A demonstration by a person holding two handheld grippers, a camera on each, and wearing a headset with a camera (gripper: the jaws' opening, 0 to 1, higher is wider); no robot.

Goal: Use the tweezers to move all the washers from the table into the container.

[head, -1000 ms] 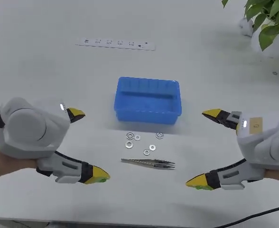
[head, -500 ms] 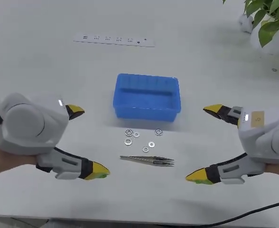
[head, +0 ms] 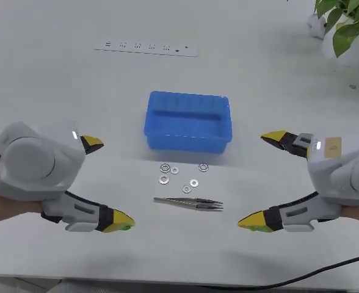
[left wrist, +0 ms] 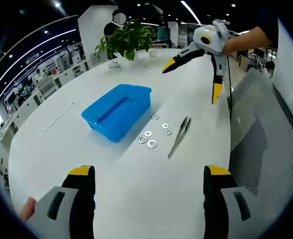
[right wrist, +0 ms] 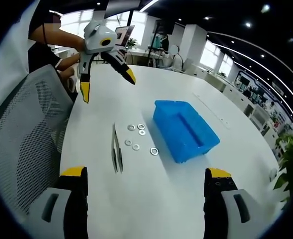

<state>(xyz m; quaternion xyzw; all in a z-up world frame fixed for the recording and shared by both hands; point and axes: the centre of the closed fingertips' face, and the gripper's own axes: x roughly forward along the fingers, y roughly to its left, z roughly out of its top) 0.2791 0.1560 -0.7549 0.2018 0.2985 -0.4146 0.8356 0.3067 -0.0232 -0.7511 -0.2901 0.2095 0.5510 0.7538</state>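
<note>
Several small metal washers (head: 179,176) lie on the white table just in front of the blue container (head: 188,121). Closer to me, metal tweezers (head: 189,203) lie flat, pointing right. My left gripper (head: 108,181) hovers open at the left of the washers, holding nothing. My right gripper (head: 257,179) hovers open at the right, also with nothing in it. In the left gripper view the washers (left wrist: 154,135), tweezers (left wrist: 179,136) and container (left wrist: 117,110) lie ahead, with the right gripper (left wrist: 192,76) beyond. In the right gripper view the tweezers (right wrist: 116,148), washers (right wrist: 138,137) and container (right wrist: 185,129) lie ahead.
A white power strip (head: 146,47) lies at the back of the table. A potted plant (head: 345,24) stands at the back right. A black cable (head: 326,270) runs along the front edge at the right. A mesh office chair (right wrist: 24,129) stands beside the table.
The head camera has tilted, so the scene sits a little higher. Both grippers have dropped slightly toward the front edge and stay open. Washers and tweezers have not moved.
</note>
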